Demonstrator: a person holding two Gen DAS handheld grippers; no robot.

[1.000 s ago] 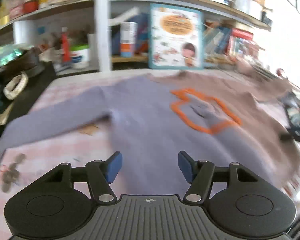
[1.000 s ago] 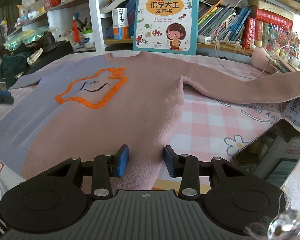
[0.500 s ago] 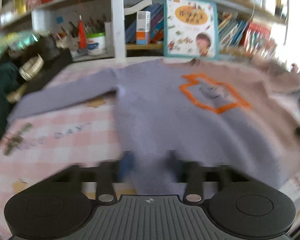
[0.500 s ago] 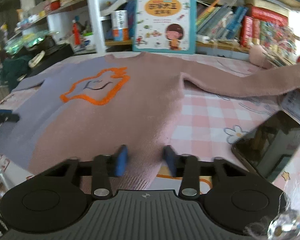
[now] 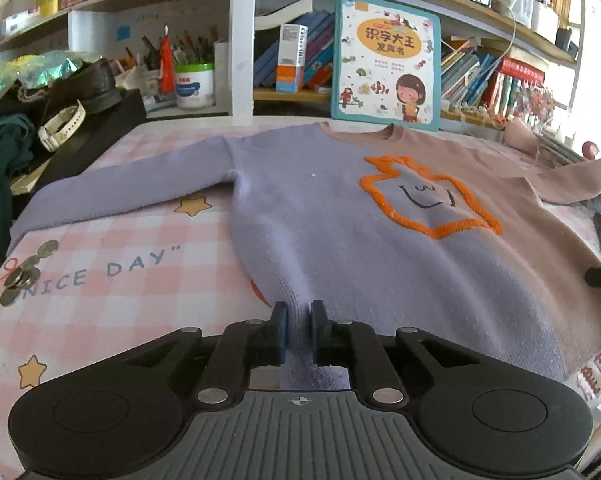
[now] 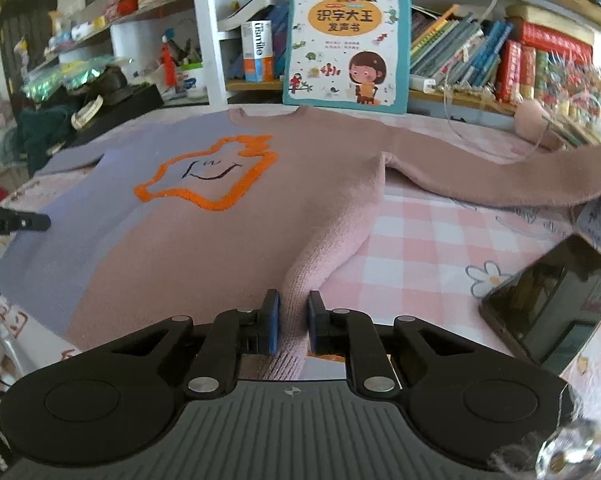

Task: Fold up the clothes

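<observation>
Two tools pinch the sweater's near hem — the left tool nipped on the purple side, the right tool on the pink side — while the sweater lies spread flat on the checked counter, sleeves out.

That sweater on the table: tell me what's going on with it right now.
A person is working with two handheld grippers to fold the sweater, which lies spread flat, front up, on the pink checked tablecloth. The left gripper has pinched the hem on the purple half, and the right gripper is closing on the hem of the pink half, with fabric bunched between its pads. Both sleeves lie stretched out to the sides; no fold has been made yet.
</observation>
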